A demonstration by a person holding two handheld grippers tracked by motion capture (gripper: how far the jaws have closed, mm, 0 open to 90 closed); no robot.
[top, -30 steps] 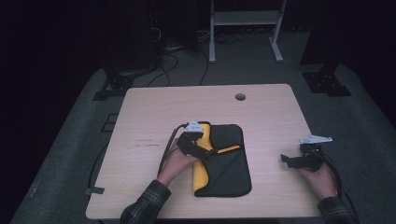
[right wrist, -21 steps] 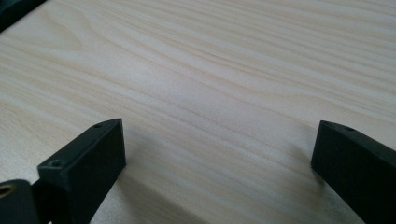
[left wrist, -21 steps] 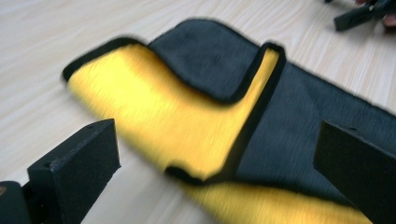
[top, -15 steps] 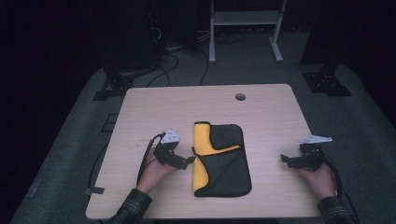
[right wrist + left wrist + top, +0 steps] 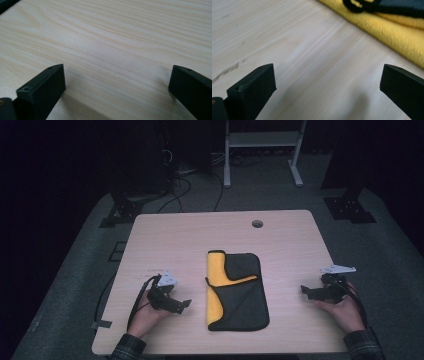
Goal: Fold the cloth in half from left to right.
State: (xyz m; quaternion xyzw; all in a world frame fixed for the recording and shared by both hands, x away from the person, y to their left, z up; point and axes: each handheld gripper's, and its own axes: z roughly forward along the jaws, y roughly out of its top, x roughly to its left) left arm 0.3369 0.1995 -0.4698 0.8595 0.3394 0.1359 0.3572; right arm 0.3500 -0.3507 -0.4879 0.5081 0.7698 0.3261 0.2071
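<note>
With folded yellow-and-black microfibre cloth (image 5: 236,290) flat mid light wooden table (image 5: 190,235), left gripper (image 5: 184,304) jaws apart beside it, right gripper (image 5: 306,291) jaws apart, clear.

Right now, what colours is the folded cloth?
Yellow and black cloth, clearest in the high view.

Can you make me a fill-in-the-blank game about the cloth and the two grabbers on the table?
1. The folded cloth is black and ____.
2. It lies ____ the left gripper and the right gripper.
3. Both grippers' jaws are ____, gripping nothing.
4. The table has a small round ____ near its far edge.

Missing words: yellow; between; open; hole
</note>
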